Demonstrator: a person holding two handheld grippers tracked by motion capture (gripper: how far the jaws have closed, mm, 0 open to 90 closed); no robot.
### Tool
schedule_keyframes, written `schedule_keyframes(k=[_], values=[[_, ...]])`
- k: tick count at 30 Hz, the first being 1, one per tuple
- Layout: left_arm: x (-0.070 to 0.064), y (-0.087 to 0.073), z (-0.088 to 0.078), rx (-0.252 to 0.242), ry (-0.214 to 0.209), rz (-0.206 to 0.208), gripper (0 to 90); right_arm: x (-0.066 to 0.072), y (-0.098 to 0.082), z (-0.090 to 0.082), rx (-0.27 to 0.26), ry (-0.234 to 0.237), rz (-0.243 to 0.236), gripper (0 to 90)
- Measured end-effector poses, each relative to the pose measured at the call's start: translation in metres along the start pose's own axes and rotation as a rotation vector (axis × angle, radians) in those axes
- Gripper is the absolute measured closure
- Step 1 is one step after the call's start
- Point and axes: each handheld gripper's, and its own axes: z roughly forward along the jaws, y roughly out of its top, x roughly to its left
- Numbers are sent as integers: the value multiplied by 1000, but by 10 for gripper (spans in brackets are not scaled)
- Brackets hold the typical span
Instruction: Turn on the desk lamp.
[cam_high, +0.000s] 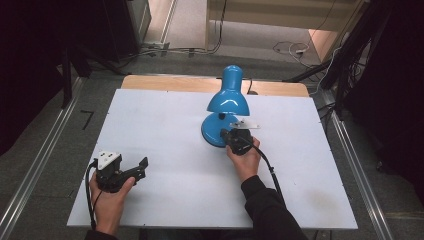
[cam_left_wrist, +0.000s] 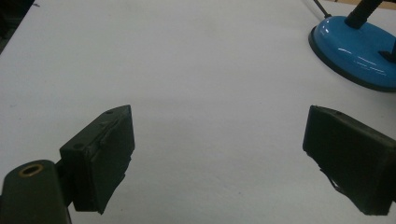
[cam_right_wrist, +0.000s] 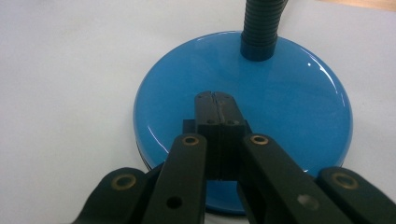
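High view: a person sits at a white worktop with a gripper in each hand, and a blue desk lamp stands toward the far side of the board, a little right of centre. The lamp's round base rests flat on the white surface, and its shade leans forward over that base on a black bendy neck.

The right gripper reaches to the near edge of the base, held by the right hand in a dark sleeve, with a black cable trailing back along the worktop. From the right gripper view, its two black jaws are pressed together with nothing between them — their joined tips lie over the glossy blue top of the base, near its middle, though whether they touch it cannot be told.

The left gripper sits well apart from the lamp, near the front left of the worktop, held low in the left hand with a grey three-cornered plate on top. From the left gripper view its jaws are spread wide over bare white board — the lamp base shows at the upper right, off to one side of them.
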Motion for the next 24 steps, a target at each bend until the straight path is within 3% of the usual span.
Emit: schedule_keyframes(k=[5,7,9,24], values=[[0,0,0,0,-1,-2,92,1,-1,0,3,6,-3,879],[0,0,0,2,-2,1,92,4,-3,-1,-3,-5,-24,879],[0,0,0,1,-2,0,92,2,-3,-1,-3,5,0,879],[0,0,0,2,-1,-2,92,-1,-3,-3,5,15,-2,878]])
